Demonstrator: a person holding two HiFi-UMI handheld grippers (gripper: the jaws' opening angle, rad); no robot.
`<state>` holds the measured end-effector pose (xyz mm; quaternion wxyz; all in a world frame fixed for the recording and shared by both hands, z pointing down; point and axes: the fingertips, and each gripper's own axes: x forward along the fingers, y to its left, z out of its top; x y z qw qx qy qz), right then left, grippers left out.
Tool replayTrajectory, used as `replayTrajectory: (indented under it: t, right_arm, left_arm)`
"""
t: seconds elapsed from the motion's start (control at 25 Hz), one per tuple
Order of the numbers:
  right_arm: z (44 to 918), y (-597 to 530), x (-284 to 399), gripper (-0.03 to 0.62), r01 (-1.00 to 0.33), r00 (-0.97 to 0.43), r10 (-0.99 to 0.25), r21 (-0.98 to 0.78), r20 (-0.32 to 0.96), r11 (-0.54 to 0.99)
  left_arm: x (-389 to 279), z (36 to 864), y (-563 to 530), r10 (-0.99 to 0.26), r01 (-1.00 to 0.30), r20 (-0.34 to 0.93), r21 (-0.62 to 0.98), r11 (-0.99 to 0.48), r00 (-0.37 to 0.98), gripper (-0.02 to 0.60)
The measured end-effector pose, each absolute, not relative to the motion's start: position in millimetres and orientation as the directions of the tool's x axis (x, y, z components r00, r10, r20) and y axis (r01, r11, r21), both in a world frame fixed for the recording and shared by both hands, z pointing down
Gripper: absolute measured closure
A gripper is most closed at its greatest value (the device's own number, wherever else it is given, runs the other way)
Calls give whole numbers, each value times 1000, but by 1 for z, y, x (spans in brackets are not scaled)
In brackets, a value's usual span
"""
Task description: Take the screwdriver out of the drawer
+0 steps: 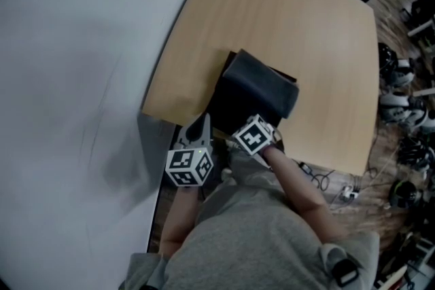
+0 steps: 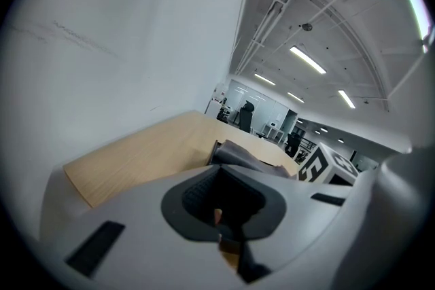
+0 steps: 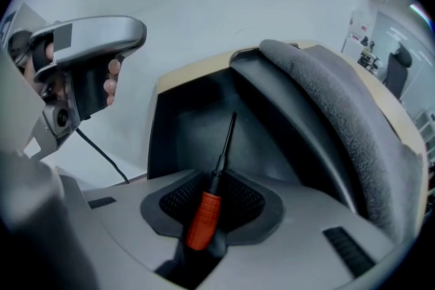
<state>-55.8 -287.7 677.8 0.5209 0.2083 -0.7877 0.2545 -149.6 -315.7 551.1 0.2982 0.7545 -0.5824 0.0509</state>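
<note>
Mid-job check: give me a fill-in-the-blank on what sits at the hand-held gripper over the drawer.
The screwdriver has an ___ handle.
It sits between the jaws of the ___ hand-held gripper.
Its black shaft points into the dark ___.
Missing words: orange; right; drawer.

Your left claw (image 1: pixel 201 125) points forward and a little down, and its jaws stand apart. Your left forearm (image 1: pixel 178 217) runs straight behind it. Your right claw (image 3: pixel 214 199) is just beside the left one and points steeply down. Its jaws are wide apart, with the handle of the screwdriver (image 3: pixel 202 219) between them. Your right forearm (image 1: pixel 299 185) comes in from the right side.
</note>
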Motion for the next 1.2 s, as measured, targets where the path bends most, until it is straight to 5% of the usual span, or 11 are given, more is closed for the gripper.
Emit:
replayTrajectory:
  t: [1.2]
  right_arm:
    - [565, -281, -41, 531, -746, -504, -506, -56, 700, 664]
  left_arm:
    - [-134, 520, -246, -870, -907, 361, 374, -195, 336, 581]
